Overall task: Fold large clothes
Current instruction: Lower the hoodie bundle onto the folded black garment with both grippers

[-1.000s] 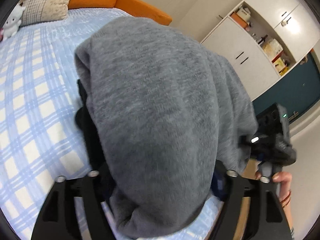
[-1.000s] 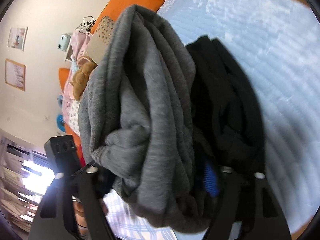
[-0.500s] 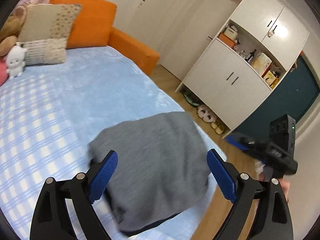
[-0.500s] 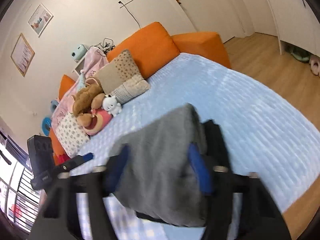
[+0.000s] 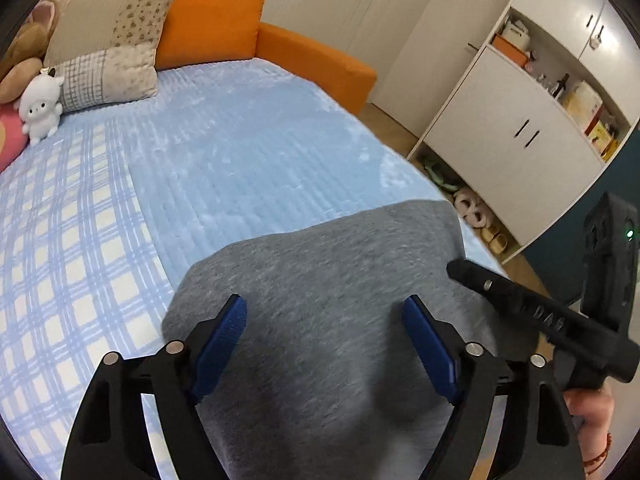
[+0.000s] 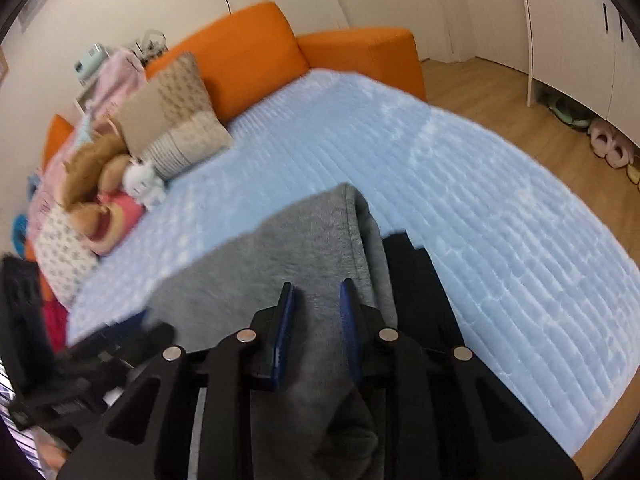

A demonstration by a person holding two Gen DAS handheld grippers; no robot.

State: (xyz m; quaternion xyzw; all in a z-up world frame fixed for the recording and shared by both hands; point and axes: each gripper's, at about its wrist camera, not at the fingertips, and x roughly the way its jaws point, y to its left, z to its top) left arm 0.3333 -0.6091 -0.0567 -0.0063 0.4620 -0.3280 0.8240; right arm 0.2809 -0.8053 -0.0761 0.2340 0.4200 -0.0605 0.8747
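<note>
Left wrist view: the left gripper [image 5: 324, 322] hangs spread wide, its jaws just narrowed a little, nothing pinched, over the folded grey sweater [image 5: 332, 280] on the blue bedspread [image 5: 248, 152].

Right wrist view: the right gripper [image 6: 316, 306] has just been closing; only a narrow gap remains, empty, above the sweater [image 6: 256, 280] beside a black garment [image 6: 416, 280].

1. Bed [image 5: 248, 152] mid & far end: open, free to pass.
2. Pillows [image 5: 108, 40] & plush toys [image 5: 40, 106] block headboard side.
3. Folded grey garment [image 5: 320, 320] fills near edge.
4. Cabinet [image 5: 516, 136] stands beside bed, floor strip between.
</note>
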